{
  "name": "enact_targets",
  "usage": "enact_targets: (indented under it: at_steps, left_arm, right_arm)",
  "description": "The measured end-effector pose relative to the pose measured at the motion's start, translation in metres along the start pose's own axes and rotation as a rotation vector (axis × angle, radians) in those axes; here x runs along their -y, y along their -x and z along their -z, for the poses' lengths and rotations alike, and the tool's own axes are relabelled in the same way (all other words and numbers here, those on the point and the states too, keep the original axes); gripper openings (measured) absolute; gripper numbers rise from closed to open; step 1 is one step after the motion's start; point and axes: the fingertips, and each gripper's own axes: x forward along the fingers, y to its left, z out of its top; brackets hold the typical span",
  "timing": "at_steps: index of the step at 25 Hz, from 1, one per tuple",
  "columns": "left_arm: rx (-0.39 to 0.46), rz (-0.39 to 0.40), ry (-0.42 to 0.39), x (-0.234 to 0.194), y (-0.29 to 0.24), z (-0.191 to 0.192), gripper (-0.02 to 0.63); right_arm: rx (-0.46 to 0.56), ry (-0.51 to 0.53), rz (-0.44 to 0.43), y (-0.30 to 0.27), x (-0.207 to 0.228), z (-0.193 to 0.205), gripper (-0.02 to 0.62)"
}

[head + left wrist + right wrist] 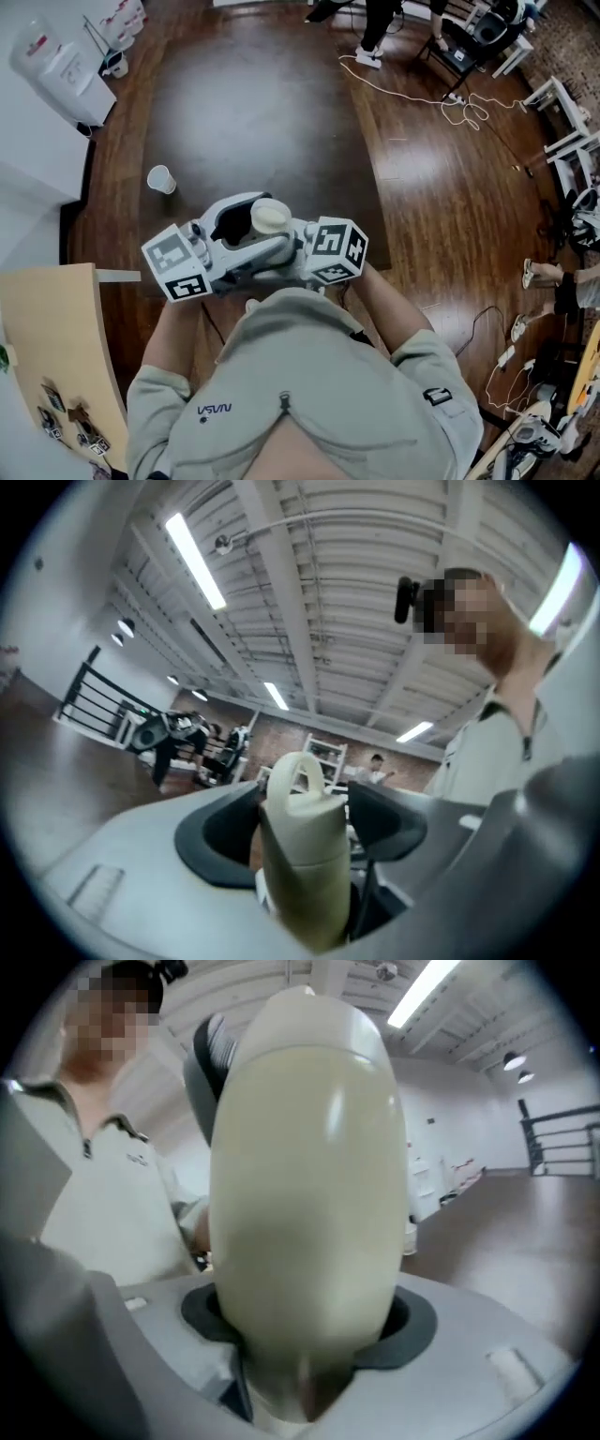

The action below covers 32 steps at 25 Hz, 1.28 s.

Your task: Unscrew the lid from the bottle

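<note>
Well, far left in the head view, a white cup (161, 179) stands on the wooden floor (262, 103), at ten o'clock from the grippers. The left gripper (305, 794) is clamped on the cream bottle (270, 217). The lid (300, 817), its loop at twelve o'clock, pokes out past the jaws. The right gripper (309, 1312) pinches the bottle's wide body from three o'clock. Both hold it in the air before the person's chest (309, 375), with cables (450, 103) lying at one o'clock.

Head view: bottle (270, 217) mostly hidden btwn left tongs (240, 227) & right tongs (286, 244); gripper views cut off its near end.
</note>
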Motion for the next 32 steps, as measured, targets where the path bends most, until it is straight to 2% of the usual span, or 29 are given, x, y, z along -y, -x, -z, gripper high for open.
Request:
enact_targets:
  at_steps: [3, 7, 10, 13, 15, 17, 21, 27, 32]
  left_arm:
    - [-0.017, 0.172, 0.019, 0.014, 0.008, -0.005, 0.321]
    - [-0.017, 0.36, 0.016, 0.036, 0.013, -0.008, 0.321]
    - [-0.014, 0.462, 0.023, 0.05, 0.015, -0.009, 0.309]
    - [-0.015, 0.48, 0.041, 0.052, 0.016, -0.009, 0.309]
    - [-0.02, 0.43, 0.039, 0.044, 0.013, -0.007, 0.308]
    - [-0.03, 0.351, 0.022, 0.033, 0.011, -0.004, 0.308]
    - [-0.048, 0.156, -0.034, 0.008, 0.007, 0.001, 0.308]
    - [-0.047, -0.101, -0.193, -0.013, 0.0, -0.005, 0.307]
    - [-0.019, -0.295, -0.276, -0.025, -0.001, -0.008, 0.307]
  right_arm:
    - [-0.023, -0.021, -0.273, 0.004, -0.04, -0.002, 0.298]
    - [-0.07, -0.038, -0.526, 0.008, -0.077, -0.002, 0.298]
    - [-0.084, -0.052, -0.649, 0.011, -0.096, -0.002, 0.298]
    - [-0.081, -0.056, -0.676, 0.011, -0.099, -0.003, 0.298]
    - [-0.081, -0.052, -0.618, 0.008, -0.089, -0.002, 0.298]
    - [-0.09, -0.034, -0.496, 0.002, -0.069, 0.002, 0.298]
    - [-0.105, 0.006, -0.178, -0.011, -0.022, 0.009, 0.298]
    - [-0.07, 0.069, 0.304, -0.012, 0.041, 0.001, 0.298]
    - [-0.047, 0.087, 0.621, -0.002, 0.073, -0.006, 0.298]
